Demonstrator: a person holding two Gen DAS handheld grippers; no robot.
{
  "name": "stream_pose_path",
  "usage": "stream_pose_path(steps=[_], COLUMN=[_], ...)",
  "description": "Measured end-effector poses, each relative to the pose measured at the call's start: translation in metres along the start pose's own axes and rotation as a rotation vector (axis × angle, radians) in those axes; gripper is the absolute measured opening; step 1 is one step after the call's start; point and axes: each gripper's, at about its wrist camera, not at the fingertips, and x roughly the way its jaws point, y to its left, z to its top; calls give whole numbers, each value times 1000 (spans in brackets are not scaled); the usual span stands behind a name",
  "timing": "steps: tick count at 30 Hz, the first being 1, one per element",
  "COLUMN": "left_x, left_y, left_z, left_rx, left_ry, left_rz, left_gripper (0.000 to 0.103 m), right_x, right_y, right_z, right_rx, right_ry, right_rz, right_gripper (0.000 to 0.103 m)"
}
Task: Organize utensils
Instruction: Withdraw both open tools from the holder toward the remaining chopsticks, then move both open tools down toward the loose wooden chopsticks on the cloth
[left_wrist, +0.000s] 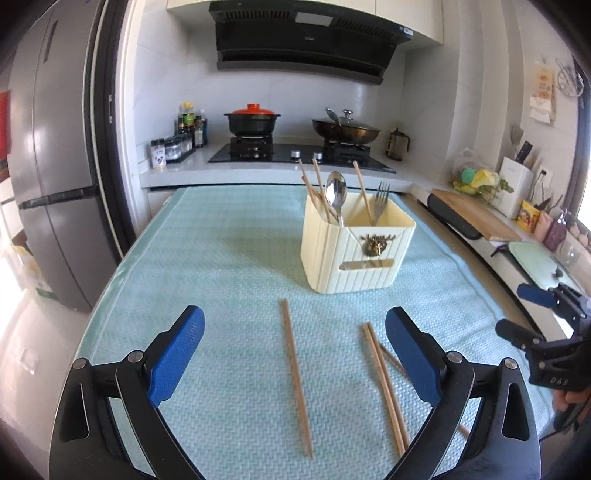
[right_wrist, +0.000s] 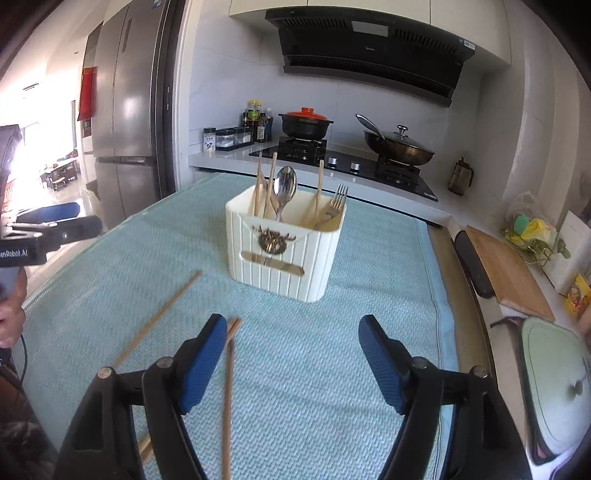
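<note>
A cream ribbed utensil holder (left_wrist: 354, 254) (right_wrist: 288, 251) stands on a pale teal mat (left_wrist: 221, 258) (right_wrist: 369, 295). It holds several chopsticks, a spoon (left_wrist: 336, 192) (right_wrist: 286, 184) and a fork (left_wrist: 380, 199) (right_wrist: 338, 201). On the mat in front of it lie one loose chopstick (left_wrist: 295, 376) (right_wrist: 162, 314) and a pair of chopsticks (left_wrist: 384, 387) (right_wrist: 229, 387). My left gripper (left_wrist: 295, 321) (right_wrist: 85, 218) is open above the single chopstick, holding nothing. My right gripper (right_wrist: 293, 325) (left_wrist: 517, 310) is open too and empty, with its left finger over the pair.
Behind the mat is a counter with a gas stove (left_wrist: 295, 155), a red-lidded black pot (left_wrist: 253, 120) and a lidded wok (left_wrist: 345, 129). A steel fridge (left_wrist: 55, 166) stands left. On the right are a wooden cutting board (right_wrist: 506, 269) and a pale green lid (right_wrist: 554, 387).
</note>
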Motion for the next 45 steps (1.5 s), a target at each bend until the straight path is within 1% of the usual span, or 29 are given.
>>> stream_pose_path(steps=[4,11,15,19,21,23,26,30,34,45], left_x=[-6,-17,-23,-25,-28,-27,-21,-4,12,27], left_y=[-11,-31,-44,-49,-49,-47,-41,-29,-17,9], left_z=[-21,-60,-80,-93,-97,-98,-97,-95,-94,-97], left_rx=[2,27,73,68,78,76,40,-3,-35,-91], left_ry=[28,65,95,135,133,142,147,160,174,195], left_rz=[-33,-36,-46,-78,-75,-55,-59,-57,-51,-26], left_gripper=[99,99,99,99,99,99,99,100,99,99], right_x=[-17,-36,-46,-56,-60,-62,-62,-62,-59,-50], right_y=[12,28,32,37,37,33,26,17,10,11], right_z=[-33,-70,-91,-112,-120,-128,-134,-133,-135,-138], right_rx=[21,67,117,116,126,155,193,213,249,260], right_ry=[3,34,64,75,72,77,90,86,102,129], right_rz=[-23,-61,-63,-98,-113,-122,-129,-141,-140,-150], right_gripper=[77,77,77,77,77,77,77,77,77,77])
